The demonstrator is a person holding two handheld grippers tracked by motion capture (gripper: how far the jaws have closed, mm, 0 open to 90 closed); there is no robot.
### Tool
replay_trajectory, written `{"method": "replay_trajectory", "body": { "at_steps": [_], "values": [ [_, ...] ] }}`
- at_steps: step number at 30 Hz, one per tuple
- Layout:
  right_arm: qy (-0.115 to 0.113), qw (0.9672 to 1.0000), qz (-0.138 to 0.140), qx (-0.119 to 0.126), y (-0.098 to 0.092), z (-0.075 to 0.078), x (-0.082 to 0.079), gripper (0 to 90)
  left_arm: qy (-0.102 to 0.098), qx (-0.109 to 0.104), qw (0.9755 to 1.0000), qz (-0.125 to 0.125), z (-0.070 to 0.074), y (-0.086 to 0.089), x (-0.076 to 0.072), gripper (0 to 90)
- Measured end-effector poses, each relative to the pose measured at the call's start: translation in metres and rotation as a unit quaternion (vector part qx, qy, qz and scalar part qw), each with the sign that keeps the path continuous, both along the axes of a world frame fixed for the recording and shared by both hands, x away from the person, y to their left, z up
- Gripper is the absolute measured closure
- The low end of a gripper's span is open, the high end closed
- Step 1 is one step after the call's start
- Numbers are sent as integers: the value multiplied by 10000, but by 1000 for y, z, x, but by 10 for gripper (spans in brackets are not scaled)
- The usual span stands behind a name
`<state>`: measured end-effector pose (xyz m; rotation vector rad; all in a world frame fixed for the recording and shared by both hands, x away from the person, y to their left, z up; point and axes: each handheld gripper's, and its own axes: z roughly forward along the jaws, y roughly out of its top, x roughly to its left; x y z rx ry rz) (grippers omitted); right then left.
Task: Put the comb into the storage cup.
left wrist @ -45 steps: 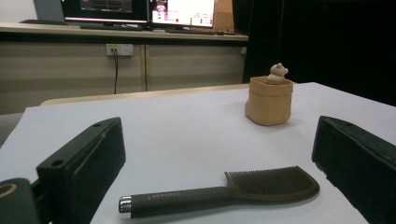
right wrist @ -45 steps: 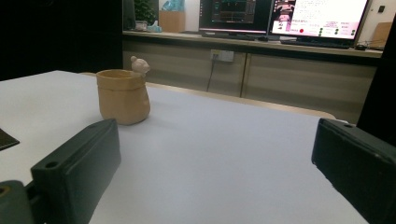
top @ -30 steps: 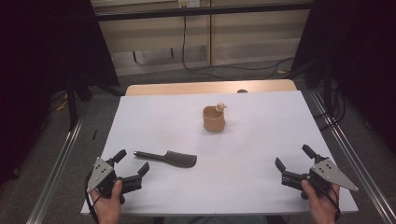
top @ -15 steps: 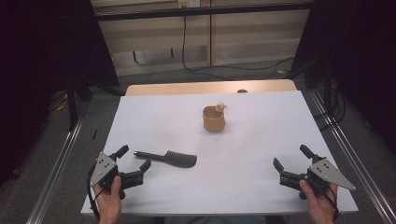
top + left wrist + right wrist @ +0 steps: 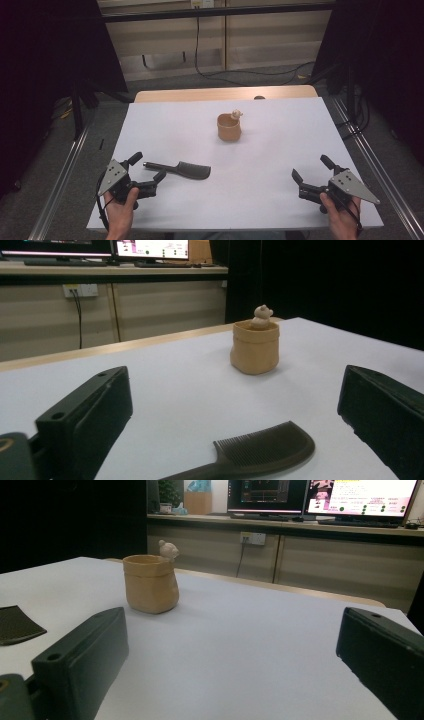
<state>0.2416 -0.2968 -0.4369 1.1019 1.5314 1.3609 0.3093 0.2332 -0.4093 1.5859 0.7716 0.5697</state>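
A dark comb (image 5: 182, 169) lies flat on the white table (image 5: 280, 150), handle pointing left. My left gripper (image 5: 148, 166) is open at the table's front left, and the end of the comb's handle lies between its jaws. From the left gripper view the comb (image 5: 260, 448) lies low between the open jaws of that gripper (image 5: 235, 385), untouched. A small tan cup (image 5: 229, 128) with a little figure on its rim stands upright at mid-table. My right gripper (image 5: 310, 168) is open and holds nothing at the front right. The right gripper (image 5: 232, 630) faces the cup (image 5: 150, 585).
The comb's toothed end (image 5: 17, 625) lies at the left edge of the right gripper view. A wooden tabletop strip (image 5: 225, 94) runs behind the white sheet. Metal rails (image 5: 60, 190) flank both sides of the table. Monitors (image 5: 320, 495) stand on a far counter.
My left gripper has moved right and slightly forward, so its open jaws now straddle the comb's handle end. The right gripper has barely shifted.
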Motion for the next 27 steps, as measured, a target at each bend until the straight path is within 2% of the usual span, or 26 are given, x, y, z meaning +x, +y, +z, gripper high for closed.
{"method": "replay_trajectory", "body": {
  "at_steps": [1, 2, 4, 6, 12, 16, 24, 25, 26, 27],
  "values": [
    [-2, 10000, 0, -9, 0, 0, 0, 0, -52, 76, 10000, -8, 1, 0, 1, 10],
    [-9, 10000, -2, 2, 0, 0, 1, 0, -52, -16, 10000, -29, 4, -1, 4, 10],
    [0, 10000, 4, -8, 0, 0, 1, 0, -42, -52, 10000, 6, 5, -2, 6, 15],
    [4, 10000, 15, 0, 0, 0, 1, 0, 14, 33, 10000, -52, 6, -4, 11, 11],
    [-11, 10000, 24, 16, 0, 0, 0, 0, 49, 72, 9999, -122, 5, -7, 19, 13],
    [-37, 10000, -8, 46, 0, 0, 1, 2, -12, 180, 9998, 51, 6, -3, 27, 26],
    [18, 10000, 1, 75, 0, -1, 2, 1, -105, 164, 9995, 237, 6, -2, 40, 19],
    [27, 10000, -8, 61, 0, -1, 2, 0, -197, 152, 9993, 279, 3, -3, 45, 23],
    [27, 10000, -8, 61, 0, -1, 2, 0, -197, 152, 9993, 279, 3, -3, 45, 21],
    [24, 10000, 7, 58, 0, -1, 1, 1, -154, 321, 9990, 280, 0, -4, 49, 21]
  ]
}}
